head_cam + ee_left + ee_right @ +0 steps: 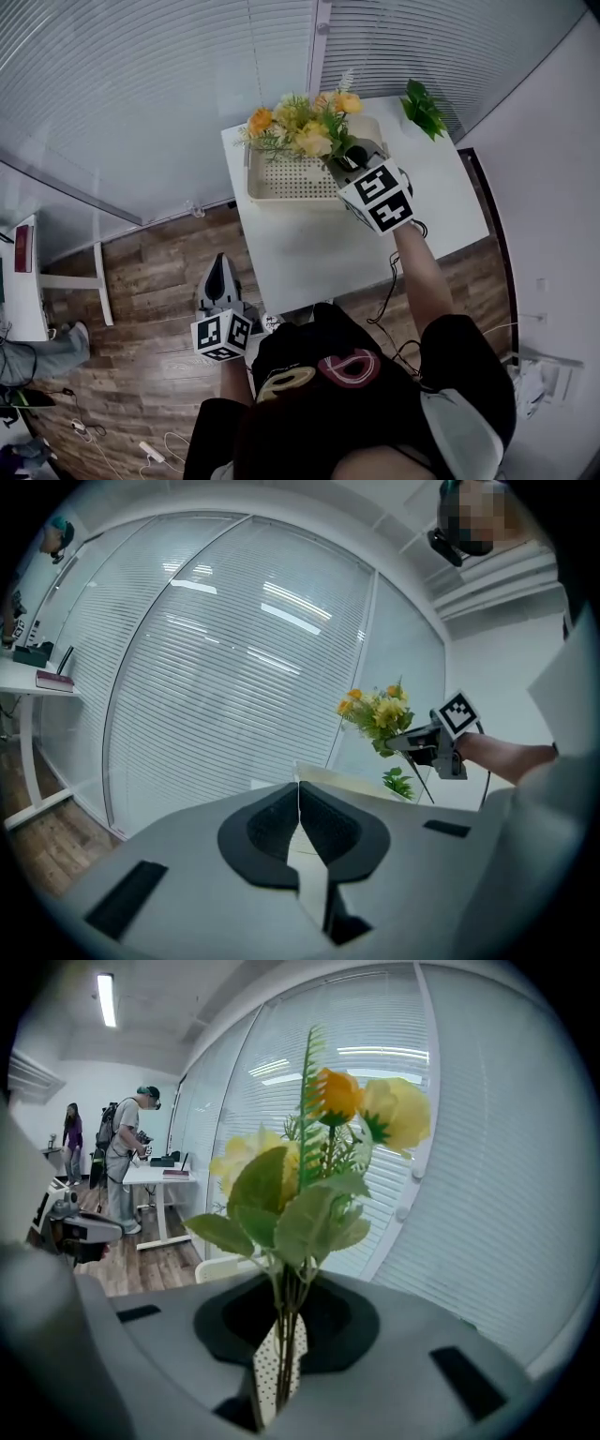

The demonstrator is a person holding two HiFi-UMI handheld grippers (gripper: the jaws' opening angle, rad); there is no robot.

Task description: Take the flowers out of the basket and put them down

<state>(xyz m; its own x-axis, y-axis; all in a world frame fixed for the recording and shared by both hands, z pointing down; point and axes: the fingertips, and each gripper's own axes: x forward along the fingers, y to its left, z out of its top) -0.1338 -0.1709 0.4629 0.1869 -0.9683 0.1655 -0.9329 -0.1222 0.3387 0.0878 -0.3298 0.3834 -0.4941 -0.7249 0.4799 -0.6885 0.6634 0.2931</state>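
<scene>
A bunch of yellow and orange artificial flowers (pixel 305 127) with green leaves is lifted above the cream perforated basket (pixel 281 178) at the back of the white table (pixel 319 253). My right gripper (pixel 345 161) is shut on the stems. In the right gripper view the stems (pixel 279 1326) run between the jaws of the right gripper (pixel 281 1321), the blooms (pixel 361 1110) stand upright, and the basket rim (pixel 220 1265) shows below. My left gripper (pixel 217 272) hangs low, off the table's left front corner, over the floor. Seen in its own view, the left gripper (pixel 299 817) is shut and holds nothing.
A small green potted plant (pixel 424 108) stands on the table's far right corner. Glass walls with blinds run behind the table. A white desk (pixel 23 281) stands at the far left. Two people (pixel 122 1147) stand at another desk in the background.
</scene>
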